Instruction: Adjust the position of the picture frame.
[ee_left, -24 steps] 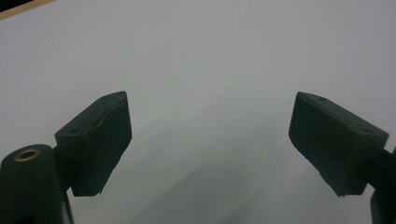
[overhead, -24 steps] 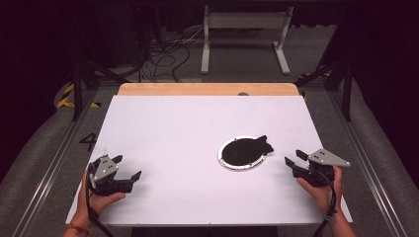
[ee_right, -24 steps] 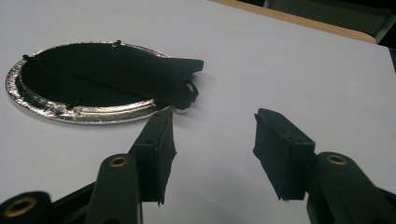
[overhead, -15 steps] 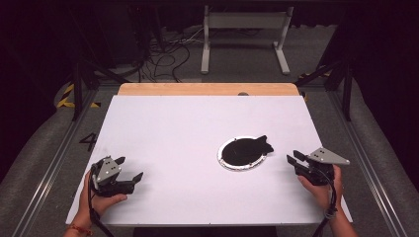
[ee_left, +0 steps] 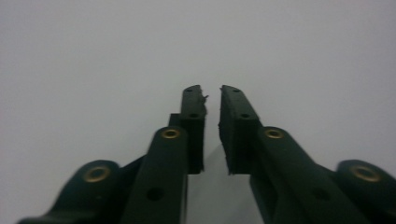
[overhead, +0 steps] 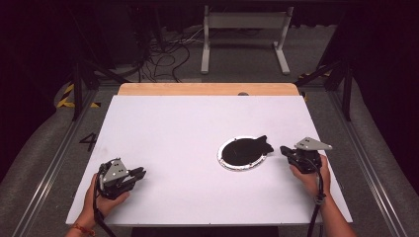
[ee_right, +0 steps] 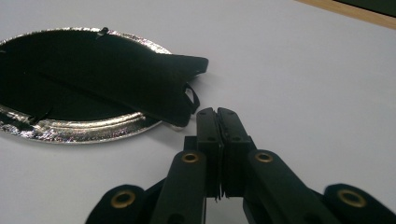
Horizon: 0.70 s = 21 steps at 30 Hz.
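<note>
The right tongs (ee_right: 216,112) are sitting clenched, jaws pressed flat together with nothing between them, their tips resting just short of the black cloth (ee_right: 116,74) without touching it. In the high view the right tongs (overhead: 285,150) are lying low over the white bench (overhead: 197,128), just to the right of the foil plate (overhead: 242,167). The left tongs (ee_left: 212,93) are nearly closed, a thin slit showing between the jaws, holding nothing and facing bare bench. In the high view the left tongs (overhead: 140,172) are resting near the front left corner, well apart from the plate.

The cloth (overhead: 244,149) is lying on the plate, right of the bench's middle. Its long axis is running left to right, and one narrow corner is poking over the rim toward the right tongs.
</note>
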### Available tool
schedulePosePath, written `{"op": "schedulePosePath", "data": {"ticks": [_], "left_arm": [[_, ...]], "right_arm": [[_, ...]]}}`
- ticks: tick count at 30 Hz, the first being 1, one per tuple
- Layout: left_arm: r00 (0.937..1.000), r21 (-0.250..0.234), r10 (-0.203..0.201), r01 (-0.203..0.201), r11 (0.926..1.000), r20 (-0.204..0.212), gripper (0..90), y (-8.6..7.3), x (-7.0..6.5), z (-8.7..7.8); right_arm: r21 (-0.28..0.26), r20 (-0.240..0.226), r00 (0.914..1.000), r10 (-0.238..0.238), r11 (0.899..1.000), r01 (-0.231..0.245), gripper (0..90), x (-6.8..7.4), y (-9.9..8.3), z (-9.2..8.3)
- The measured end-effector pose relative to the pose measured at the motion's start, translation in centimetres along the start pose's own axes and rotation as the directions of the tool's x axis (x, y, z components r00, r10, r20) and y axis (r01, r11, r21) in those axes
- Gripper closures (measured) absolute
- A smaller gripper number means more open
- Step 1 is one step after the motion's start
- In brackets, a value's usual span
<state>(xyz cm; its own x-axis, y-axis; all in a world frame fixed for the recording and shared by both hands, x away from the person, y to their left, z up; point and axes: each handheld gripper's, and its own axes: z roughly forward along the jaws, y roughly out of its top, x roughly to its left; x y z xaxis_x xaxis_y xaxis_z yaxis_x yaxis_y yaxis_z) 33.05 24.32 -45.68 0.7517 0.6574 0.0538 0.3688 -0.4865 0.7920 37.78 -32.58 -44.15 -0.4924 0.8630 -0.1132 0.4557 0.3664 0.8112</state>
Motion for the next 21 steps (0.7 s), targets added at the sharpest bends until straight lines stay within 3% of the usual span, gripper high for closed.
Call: {"op": "schedulePosePath", "data": {"ticks": [1,6,15,21], "left_arm": [[1.0,-0.003,-0.001,0.001,1.0,0.005,89.9,0.2,0.0,0.1],[0.9993,0.021,0.012,-0.013,0.9997,0.037,90.0,1.2,-0.8,1.1],[0.994,0.03,0.049,-0.052,0.9982,0.098,90.0,3.2,-2.4,3.2],[0.9862,0.047,0.077,-0.085,0.9953,0.146,90.0,4.5,-3.4,5.1]], "right_arm": [[0.015,-0.001,0.9999,-0.016,1.0,0.016,90.0,0.1,0.2,0.5],[0.075,-0.016,0.9994,-0.03,0.997,0.031,90.0,0.5,0.6,2.6],[0.102,-0.006,1.0,0.0,0.995,0.001,90.0,0.0,1.0,3.9],[0.099,-0.03,0.9991,-0.029,0.995,0.032,90.0,0.1,1.1,4.0]]}}
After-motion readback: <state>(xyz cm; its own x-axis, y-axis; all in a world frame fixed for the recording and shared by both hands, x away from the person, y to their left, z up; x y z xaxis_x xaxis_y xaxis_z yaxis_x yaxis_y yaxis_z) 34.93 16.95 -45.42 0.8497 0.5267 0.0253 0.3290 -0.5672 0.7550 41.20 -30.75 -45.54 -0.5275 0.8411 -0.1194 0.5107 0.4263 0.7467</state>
